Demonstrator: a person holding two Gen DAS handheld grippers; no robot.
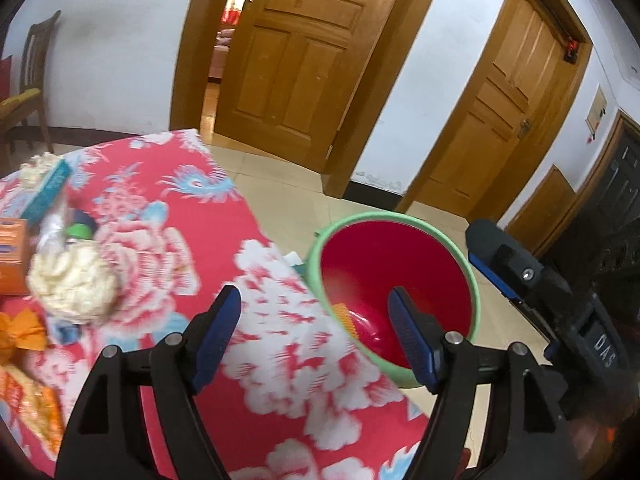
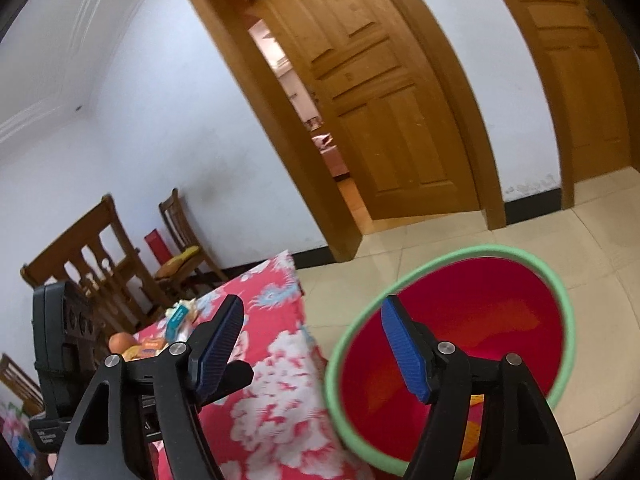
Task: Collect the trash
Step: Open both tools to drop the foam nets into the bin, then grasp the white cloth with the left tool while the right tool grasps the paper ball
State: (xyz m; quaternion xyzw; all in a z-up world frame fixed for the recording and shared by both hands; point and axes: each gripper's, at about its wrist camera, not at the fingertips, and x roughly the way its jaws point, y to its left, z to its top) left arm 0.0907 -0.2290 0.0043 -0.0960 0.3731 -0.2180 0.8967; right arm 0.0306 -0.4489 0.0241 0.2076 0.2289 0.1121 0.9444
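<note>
Through the left wrist camera I get the litter that the other view barely shows: at the far left of the worktop, draped in a red cloth printed with big white and pink blooms, lie an orange carton, a teal box, a green-capped bottle and a lumpy, pale crumpled bag, with glossy orange wrappers nearer the lower edge. Moving right, my left hand-held gripper hangs over the cloth's edge with its ribbed blue pads spread wide and nothing between them. Right of it stands the bucket on the pale tiled floor beside the worktop, round, smooth red plastic inside with a mint green rim; an orange scrap and something clear lie at its bottom. At the far right this view catches the other tool's black body. The right wrist camera shows instead two slatted wooden chairs against the white wall at left and only a small, distant clutter of boxes on the cloth. My right hand-held gripper is likewise open and empty, its right finger over the bucket's mouth. Panelled wooden doors stand behind.
</note>
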